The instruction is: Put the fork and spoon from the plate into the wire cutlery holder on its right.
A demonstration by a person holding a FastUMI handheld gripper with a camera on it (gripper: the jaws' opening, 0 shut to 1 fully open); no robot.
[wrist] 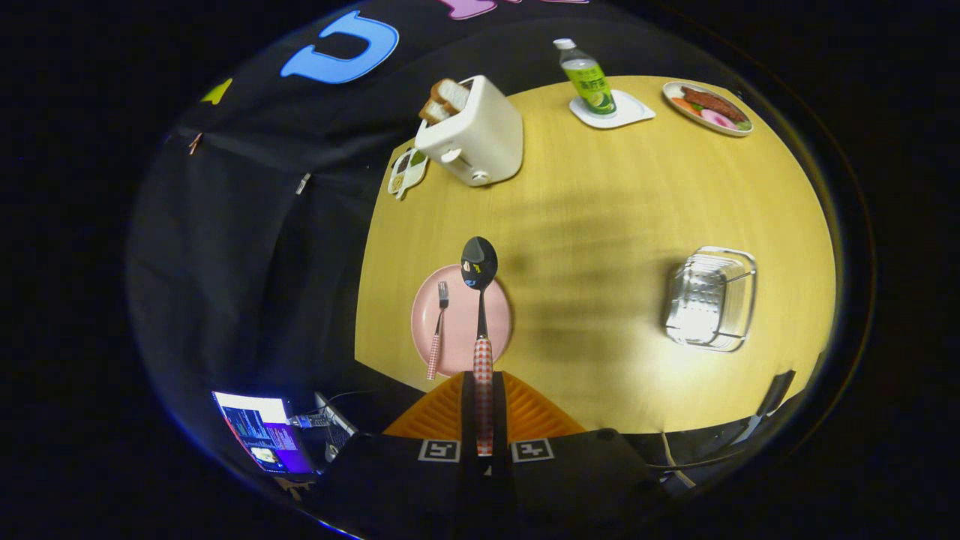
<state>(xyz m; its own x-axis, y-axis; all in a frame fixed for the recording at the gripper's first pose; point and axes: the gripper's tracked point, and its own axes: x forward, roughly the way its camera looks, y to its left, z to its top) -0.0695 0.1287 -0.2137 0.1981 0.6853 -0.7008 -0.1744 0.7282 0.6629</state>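
Nearest the camera, the gripper [484,420] has its two fingers drawn close together, pressing from both sides on the red-and-white checked handle of a spoon [480,300]. The spoon points straight ahead from the fingers, its dark, glossy bowl lifted above the far rim of a round pink plate [495,322]. The plate sits just ahead of the fingertips, near the edge of a light wooden table [600,225]. A fork [437,330] with the same checked handle lies on the left part of the plate, tines pointing away, its handle end reaching over the near rim. To the right of the plate, well apart from it, stands the wire cutlery holder [711,298], a rounded metal basket shining under the light, with nothing visible inside it. Off the table on the near left, a lit laptop screen [262,435] glows beside some cables. Farther across the table, beyond the spoon and to the left, a white toaster [476,135] holds two slices of bread in its slots, and a small divided dish [406,171] sits just beside it at the table's left edge. At the far side, a green-labelled bottle [589,79] stands on a white coaster [626,112], and to its right a plate of food [709,107] rests near the far edge.
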